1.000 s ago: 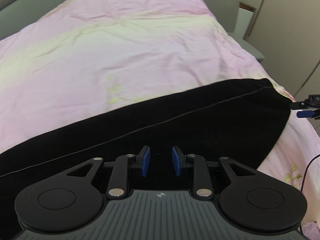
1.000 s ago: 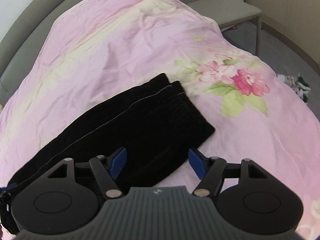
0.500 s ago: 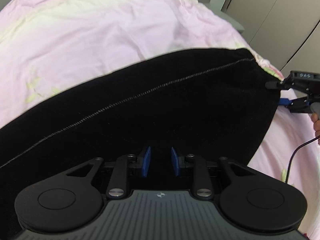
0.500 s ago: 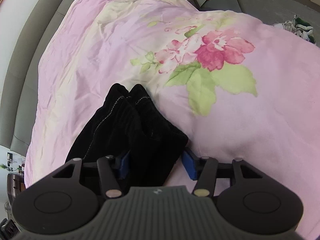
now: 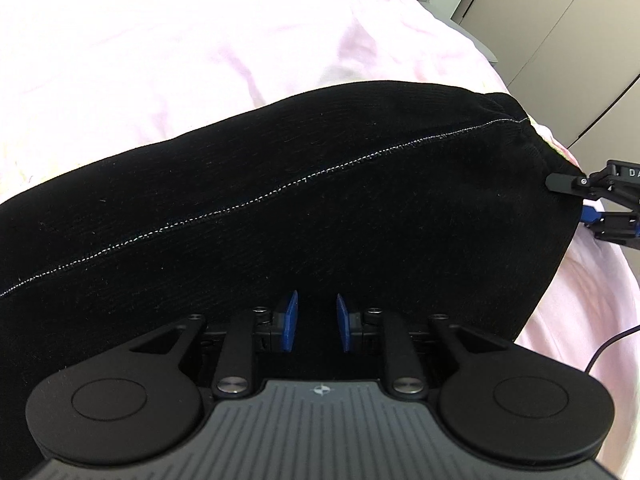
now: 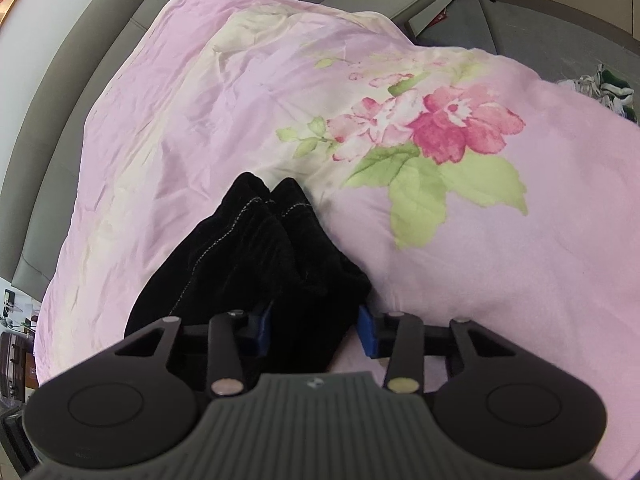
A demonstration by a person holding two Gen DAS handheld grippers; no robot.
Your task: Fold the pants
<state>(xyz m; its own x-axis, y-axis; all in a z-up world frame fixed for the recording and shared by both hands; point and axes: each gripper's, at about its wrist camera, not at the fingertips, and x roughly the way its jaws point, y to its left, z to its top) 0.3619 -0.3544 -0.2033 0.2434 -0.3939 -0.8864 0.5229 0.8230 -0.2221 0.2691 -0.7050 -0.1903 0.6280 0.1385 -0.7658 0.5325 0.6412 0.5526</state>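
Pants, black corduroy with pale stitching, lie lengthwise across the pink floral bedspread; right gripper straddles their end, fingers apart, left gripper narrowly parted over mid-length.

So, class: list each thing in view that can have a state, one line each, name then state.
pants: folded lengthwise, lying on the bedspread, one end bunched
left gripper: jaws narrowly apart over pants, grip unclear
right gripper: jaws astride the bunched end, grip unclear
bedspread: spread out, wrinkled

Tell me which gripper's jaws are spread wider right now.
The right gripper: its jaws straddle the black pants hem, while the left gripper shows a narrow gap.
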